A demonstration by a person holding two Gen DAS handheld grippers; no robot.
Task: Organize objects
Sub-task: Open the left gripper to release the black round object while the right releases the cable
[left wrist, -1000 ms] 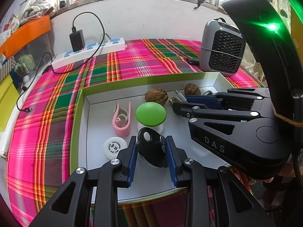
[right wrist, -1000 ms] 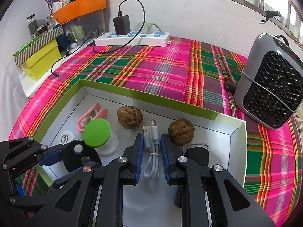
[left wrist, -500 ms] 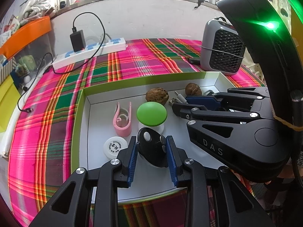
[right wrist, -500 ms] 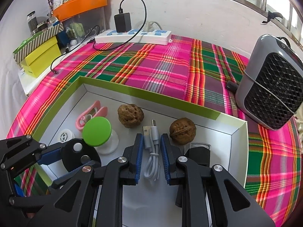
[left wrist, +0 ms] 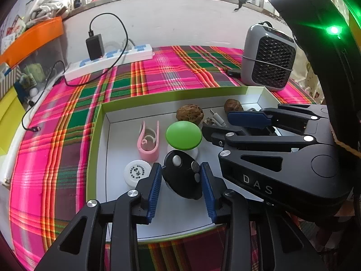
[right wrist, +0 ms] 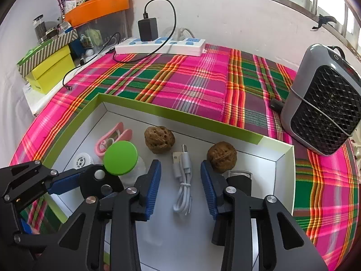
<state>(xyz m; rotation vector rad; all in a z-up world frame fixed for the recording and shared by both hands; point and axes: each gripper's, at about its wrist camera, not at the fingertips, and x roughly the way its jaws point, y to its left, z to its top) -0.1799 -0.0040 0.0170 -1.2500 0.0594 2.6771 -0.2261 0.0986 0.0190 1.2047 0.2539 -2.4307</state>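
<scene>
A white tray with a green rim (left wrist: 97, 135) (right wrist: 180, 116) holds the objects. My left gripper (left wrist: 181, 180) is open, its pads on either side of a black round gadget (left wrist: 182, 178), slightly apart from it. My right gripper (right wrist: 180, 180) is open around a coiled white USB cable (right wrist: 182, 187) lying on the tray floor. In the tray also lie two walnuts (right wrist: 159, 139) (right wrist: 221, 156), a green-capped white jar (left wrist: 183, 135) (right wrist: 120, 158), a pink clip (left wrist: 149, 142) and a white round disc (left wrist: 137, 172).
A grey mini heater (right wrist: 325, 110) stands right of the tray on the plaid cloth (right wrist: 191, 83). A white power strip with a black charger (right wrist: 158, 45) lies at the back. Yellow and striped boxes (right wrist: 49, 67) and an orange bin (right wrist: 97, 6) sit at far left.
Both grippers have opened: the right let go of the white cable, the left let go of the black gadget. Both things now rest in the tray.
</scene>
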